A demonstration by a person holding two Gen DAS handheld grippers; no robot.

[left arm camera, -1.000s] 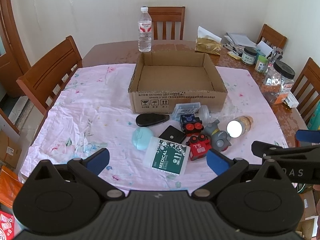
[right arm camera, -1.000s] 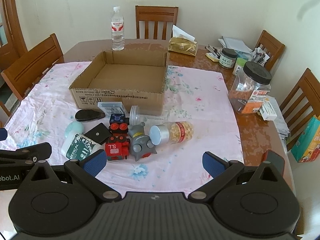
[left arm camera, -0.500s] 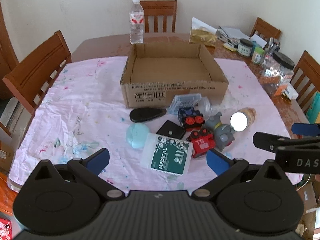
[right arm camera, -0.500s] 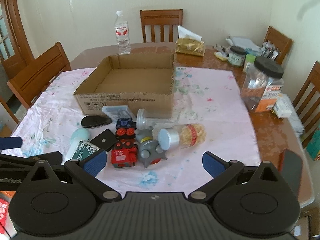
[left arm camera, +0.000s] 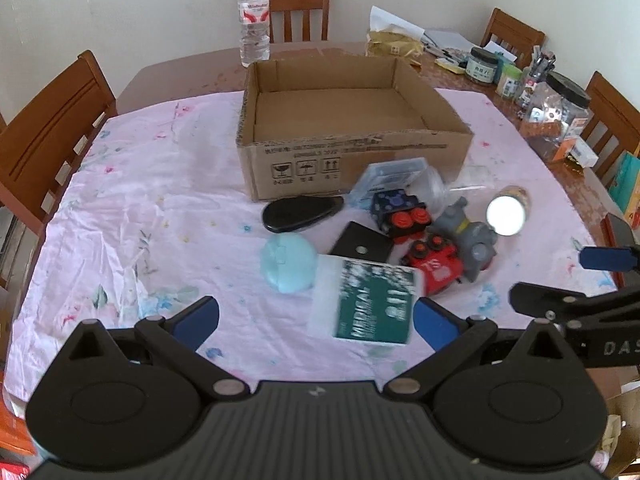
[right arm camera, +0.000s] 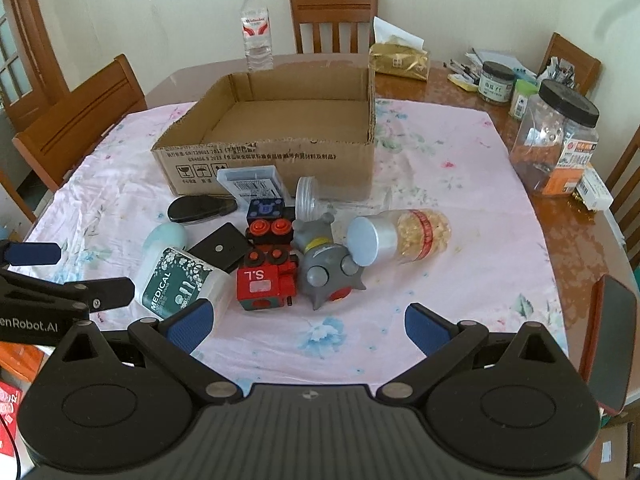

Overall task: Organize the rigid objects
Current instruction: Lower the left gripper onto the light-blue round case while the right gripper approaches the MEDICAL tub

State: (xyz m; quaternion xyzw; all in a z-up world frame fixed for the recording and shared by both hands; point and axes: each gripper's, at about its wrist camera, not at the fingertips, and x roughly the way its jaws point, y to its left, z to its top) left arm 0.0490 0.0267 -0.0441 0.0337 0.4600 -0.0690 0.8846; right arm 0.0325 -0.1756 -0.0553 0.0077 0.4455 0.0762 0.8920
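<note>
Left gripper (left arm camera: 316,318) jaws wide, holding nothing, above the near cloth edge. White "MEDICAL" bottle (left arm camera: 370,306) lies on its side at 1 o'clock of it, pale blue cap (left arm camera: 289,263) toward 11. Red toy block (right arm camera: 266,282) touches the bottle's right side; grey spiked toy (right arm camera: 326,270) next; silver-capped jar (right arm camera: 400,238) lying rightmost. Cardboard box (right arm camera: 272,156) open at 12 o'clock. Right gripper (right arm camera: 306,326) jaws wide, holding nothing.

"MEDICAL" being shown on green-labelled white tub (right arm camera: 176,284). "S.L" being shown on red toy block (right arm camera: 262,282). "enRobot.AI" being read on left gripper (right arm camera: 30,322) body; "DAS" on right gripper (left arm camera: 616,346) body. Carton (right arm camera: 272,156) print being too small for reading.
</note>
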